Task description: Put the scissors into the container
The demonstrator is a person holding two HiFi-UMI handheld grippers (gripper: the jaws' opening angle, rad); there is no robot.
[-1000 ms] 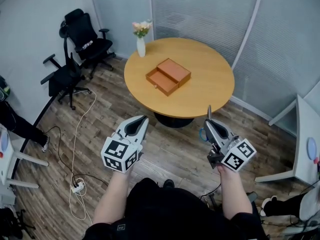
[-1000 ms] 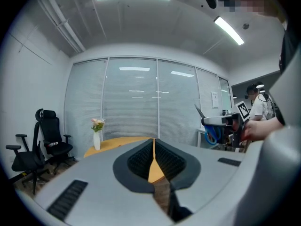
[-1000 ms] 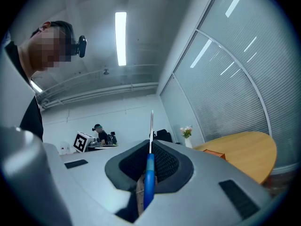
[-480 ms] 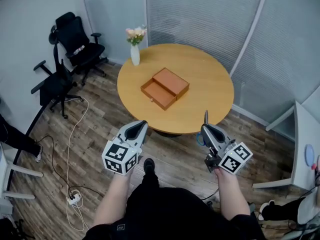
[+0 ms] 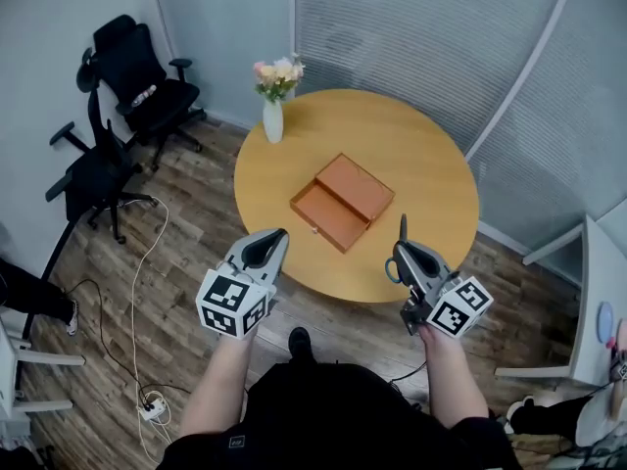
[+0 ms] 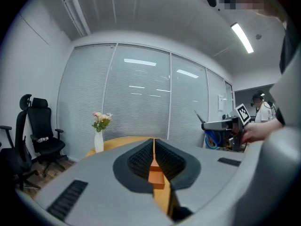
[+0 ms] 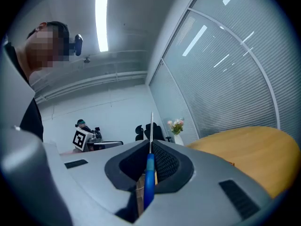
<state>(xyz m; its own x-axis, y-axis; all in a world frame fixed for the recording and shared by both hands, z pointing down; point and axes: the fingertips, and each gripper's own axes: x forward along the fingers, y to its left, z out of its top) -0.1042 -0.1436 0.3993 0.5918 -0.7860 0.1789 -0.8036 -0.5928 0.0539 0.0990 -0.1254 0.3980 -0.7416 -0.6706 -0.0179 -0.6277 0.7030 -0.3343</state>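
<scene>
Place: a small office meeting room
Walls: curved glass partitions (image 5: 411, 27) with fine blinds; a plain grey wall beside them
Furniture: round wooden table (image 5: 421, 164); two black swivel chairs (image 5: 127, 57); white desk (image 5: 596, 292) at the edge
Ceiling: strip lights (image 7: 101, 20)
Floor: wood-look planks (image 5: 196, 253); power strip (image 5: 150, 406) with a trailing cable

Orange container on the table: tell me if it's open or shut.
Open. In the head view the orange container shows a bare walled tray beside its flat half.
</scene>
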